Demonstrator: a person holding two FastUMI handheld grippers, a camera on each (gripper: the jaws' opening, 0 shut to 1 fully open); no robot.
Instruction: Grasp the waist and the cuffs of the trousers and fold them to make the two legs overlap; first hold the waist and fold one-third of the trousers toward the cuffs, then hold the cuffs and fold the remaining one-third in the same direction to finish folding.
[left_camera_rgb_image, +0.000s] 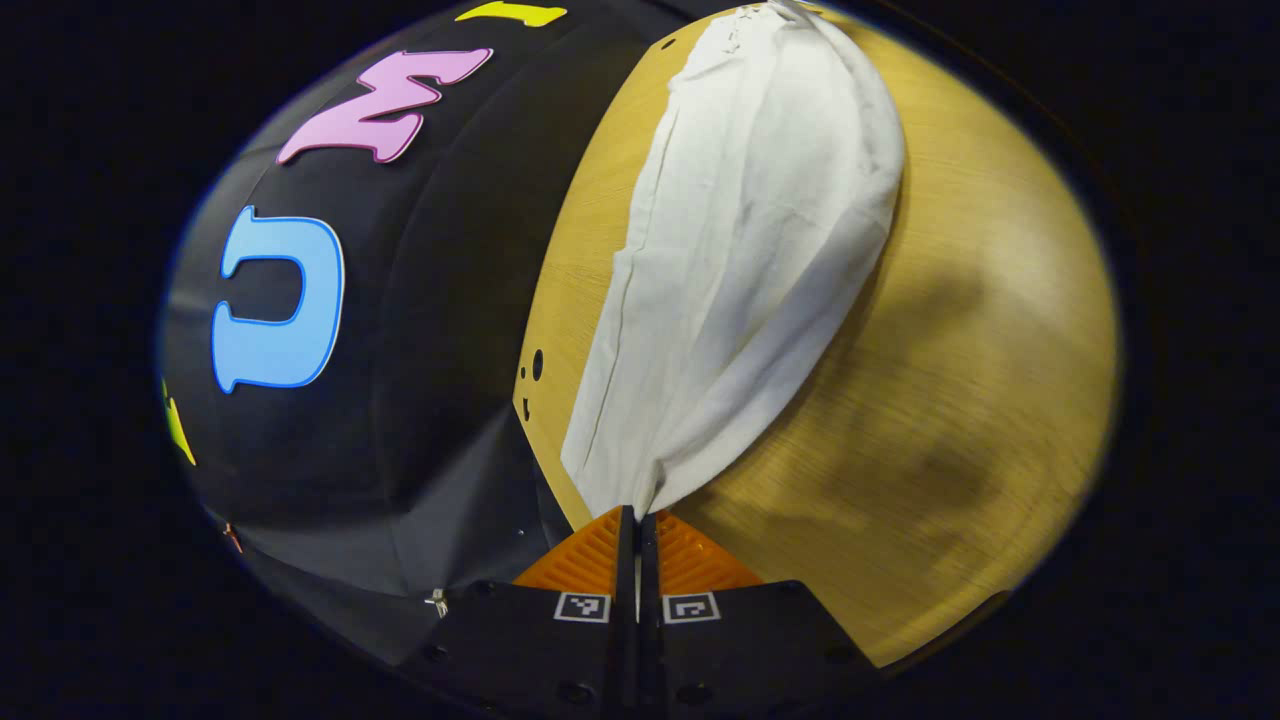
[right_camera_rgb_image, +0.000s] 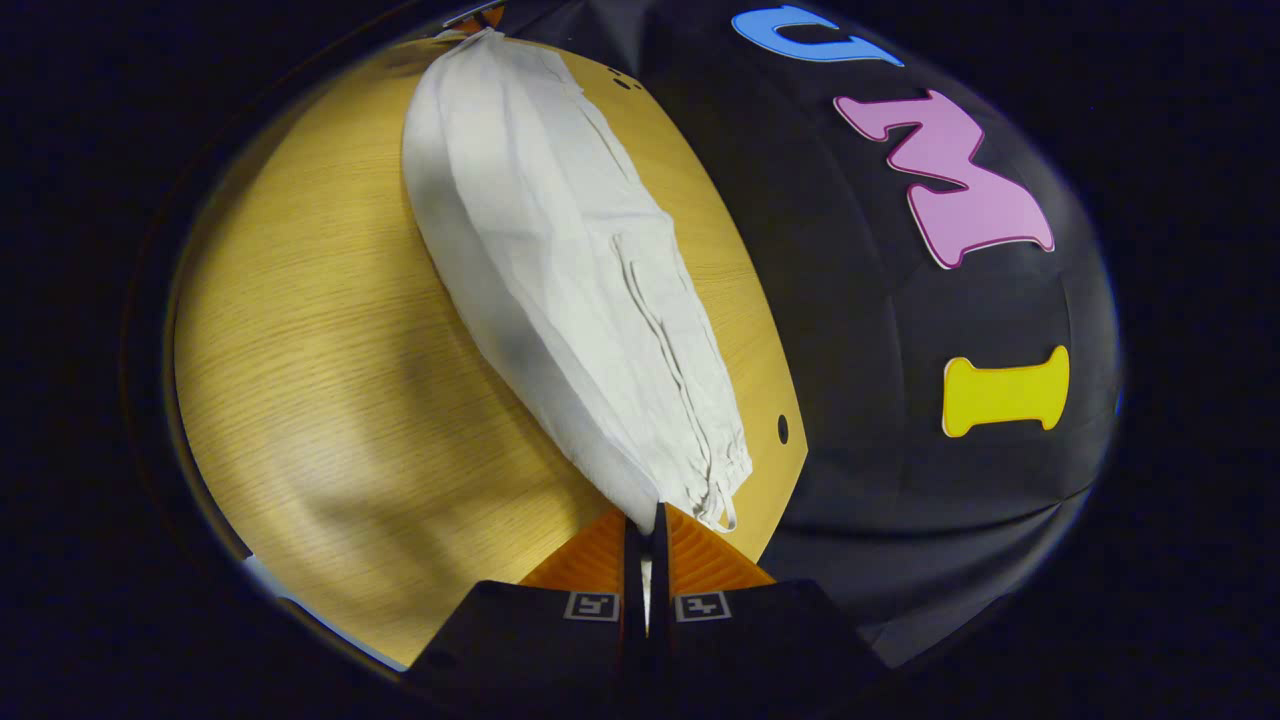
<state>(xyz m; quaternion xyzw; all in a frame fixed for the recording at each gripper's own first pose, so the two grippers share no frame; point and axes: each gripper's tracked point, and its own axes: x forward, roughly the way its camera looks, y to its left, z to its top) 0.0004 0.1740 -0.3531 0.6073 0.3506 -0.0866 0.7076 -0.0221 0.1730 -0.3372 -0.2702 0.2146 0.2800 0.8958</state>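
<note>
White woven cotton, creased and softly rumpled, makes up the long pair of trousers (left_camera_rgb_image: 745, 260) we hold stretched between our two tools. In the left gripper view the garment runs lengthwise away from us, from the left gripper (left_camera_rgb_image: 637, 520) up toward the far top edge, its long axis following the line of the fingers. It narrows to a point where our fingers pinch it, swells wide in the middle, then tapers again at the far end. We have the left gripper closed tight on that near end of the cloth, the ribbed pads pressed together with fabric between them.

In the right gripper view the trousers (right_camera_rgb_image: 570, 270) again stretch away lengthwise, from the right gripper (right_camera_rgb_image: 646, 525) toward the upper left. This near end shows a gathered edge with thin drawstrings (right_camera_rgb_image: 725, 505) hanging, so we take it for the waist. The right gripper is likewise clamped on the fabric.

Beneath the garment lies a pale wooden tabletop with fine straight grain (left_camera_rgb_image: 990, 330), its rim pierced by small round holes (right_camera_rgb_image: 782, 429). Whether the middle of the cloth touches the wood or hangs just above it, we cannot tell.
</note>
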